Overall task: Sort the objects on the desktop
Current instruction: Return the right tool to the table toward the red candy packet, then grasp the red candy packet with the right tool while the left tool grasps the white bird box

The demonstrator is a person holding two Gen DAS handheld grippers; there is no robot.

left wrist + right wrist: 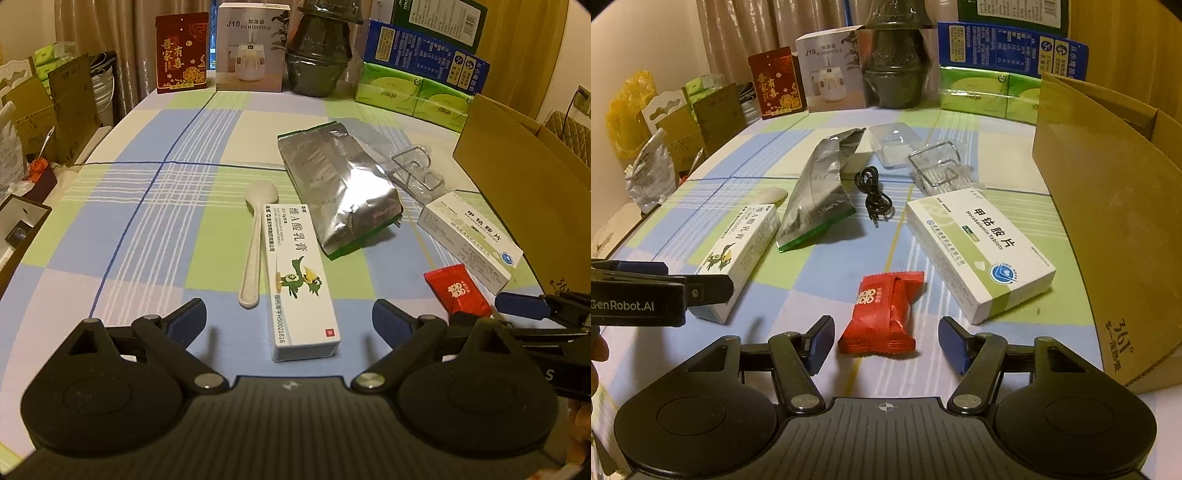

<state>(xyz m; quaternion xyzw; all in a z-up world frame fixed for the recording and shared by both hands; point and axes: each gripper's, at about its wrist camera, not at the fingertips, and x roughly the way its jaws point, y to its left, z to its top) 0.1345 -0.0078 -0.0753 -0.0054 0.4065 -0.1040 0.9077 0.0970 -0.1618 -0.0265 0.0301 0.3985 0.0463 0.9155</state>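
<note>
Red candy packet point(879, 314) between open right claw point(886, 341) pads — seemingly untouched.

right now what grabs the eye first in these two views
The red candy packet lies on the checked tablecloth between the right gripper's open fingers, untouched. The left gripper stands wide around the near end of the bird-printed ointment box; a crumpled silver foil bag lies behind.

Beige curtains point(122, 40) hang behind the checked tablecloth point(155, 221), dimly lit.
</note>
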